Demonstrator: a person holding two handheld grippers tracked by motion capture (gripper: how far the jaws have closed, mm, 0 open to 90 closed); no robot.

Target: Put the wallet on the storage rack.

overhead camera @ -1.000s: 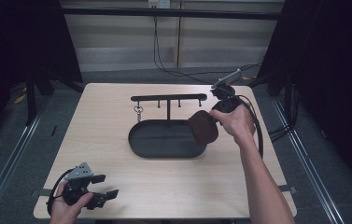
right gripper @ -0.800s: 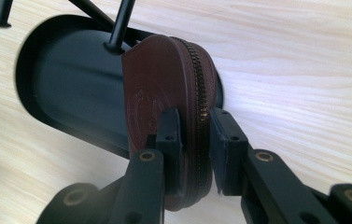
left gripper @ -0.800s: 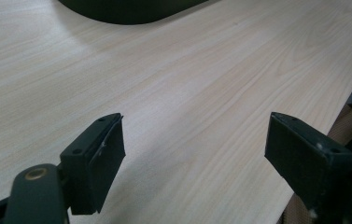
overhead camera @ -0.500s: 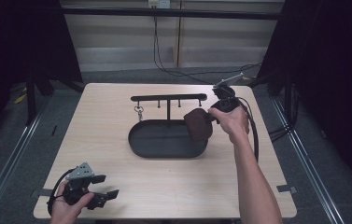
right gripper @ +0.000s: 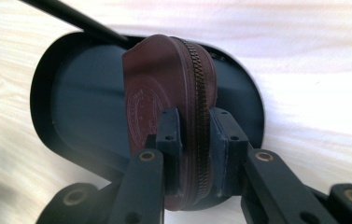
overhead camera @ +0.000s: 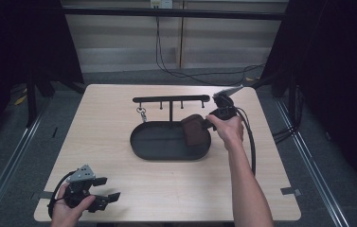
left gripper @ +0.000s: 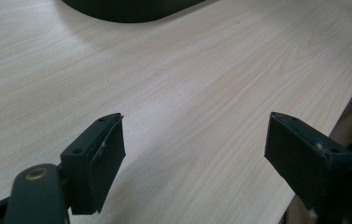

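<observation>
— Right, clamped edge-on in the right gripper [right gripper: 190, 135]: a brown leather zip pouch [right gripper: 169, 98], jaws pinching both faces beside the zipper, hanging over the right end of the black oval tray [overhead camera: 143, 144].

— Probably light and soft, then; stiff enough along the zipped seam to stand upright in the grip, liable to sag or twist elsewhere.

— Agreed. Best held as now, at the rim close to the zipper, not on the embossed middle. Smooth leather, so likely a bit slippery under the pads.

— And the left gripper [overhead camera: 101, 195]?

— Jaws spread wide, nothing between, resting low near the front left corner of the wooden table [left gripper: 201, 93]. Keys [overhead camera: 141, 113] dangling from the tray's rack [overhead camera: 171, 99], well clear.
</observation>
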